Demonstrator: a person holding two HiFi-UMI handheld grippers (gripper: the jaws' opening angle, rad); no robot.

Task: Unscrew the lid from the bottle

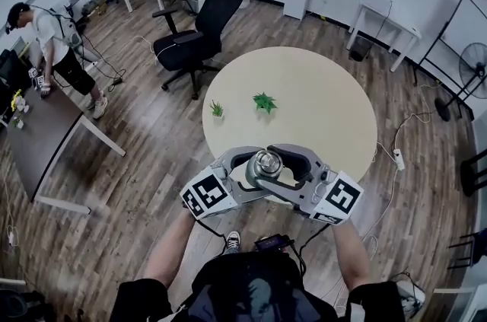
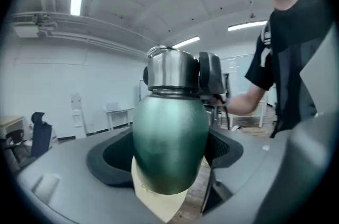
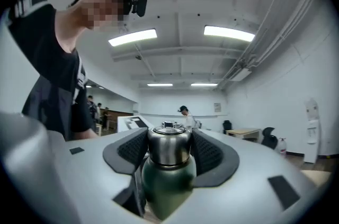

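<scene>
A dark green bottle (image 2: 169, 138) with a steel lid (image 3: 168, 144) is held upright in the air over the near edge of the round table (image 1: 319, 107). My left gripper (image 2: 169, 157) is shut on the green body, one black pad on each side. From the opposite side, my right gripper (image 3: 168, 151) is shut on the lid, its ribbed pads pressed against both flanks of the steel cap. In the head view the lid (image 1: 265, 164) shows from above, ringed by the jaws of the left gripper (image 1: 255, 174) and the right gripper (image 1: 275, 167).
Two small green plants (image 1: 264, 101) (image 1: 217, 109) stand on the beige table. A black office chair (image 1: 198, 31) is beyond the table's far left. A person (image 1: 57, 46) stands by a dark desk at the left. A power strip (image 1: 399, 159) lies on the floor to the right.
</scene>
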